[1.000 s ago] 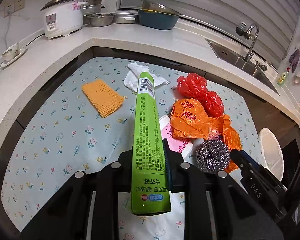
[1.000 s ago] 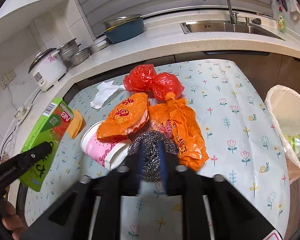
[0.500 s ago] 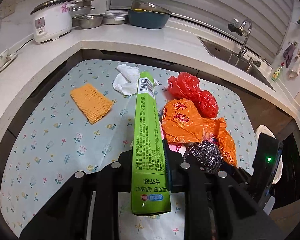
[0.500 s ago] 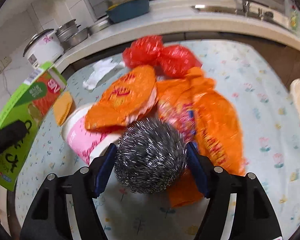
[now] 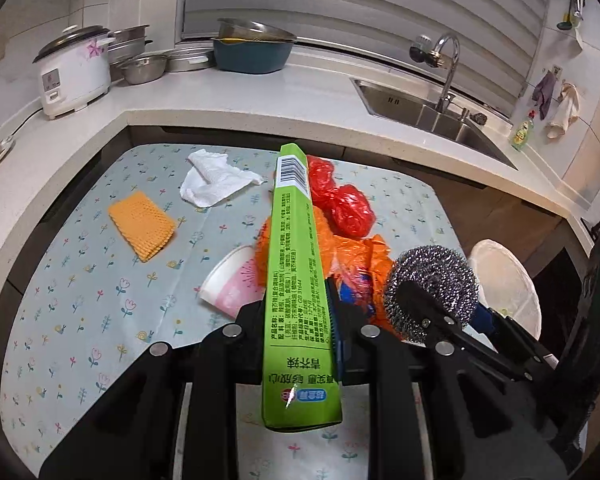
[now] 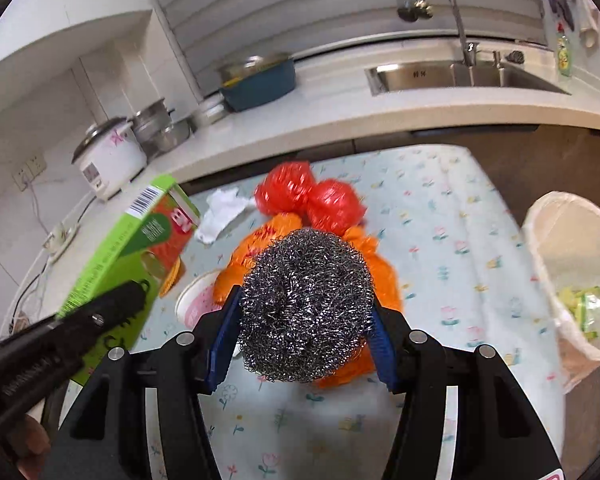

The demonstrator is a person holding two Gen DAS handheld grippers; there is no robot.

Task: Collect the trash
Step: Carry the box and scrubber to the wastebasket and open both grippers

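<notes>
Trash mostly uncollected. My left gripper (image 5: 296, 320) clamps the green box (image 5: 296, 264); my right gripper (image 6: 304, 328) is closing on the steel wool (image 6: 306, 304), both lifted. Bin bag (image 6: 572, 272) holds some scraps. Orange bags (image 5: 360, 256), red bags (image 6: 312, 200), cup (image 5: 230, 284), tissue (image 5: 216, 180) left on table (image 5: 80, 280).

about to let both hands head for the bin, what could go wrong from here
1. The right gripper is closing on the springy steel scrubber; it might squirm out on the way to the bin.
2. The left gripper pinches the long green box near one end, so it could swing or slip.
3. Both grippers sit close together; the box may knock the scrubber.
</notes>
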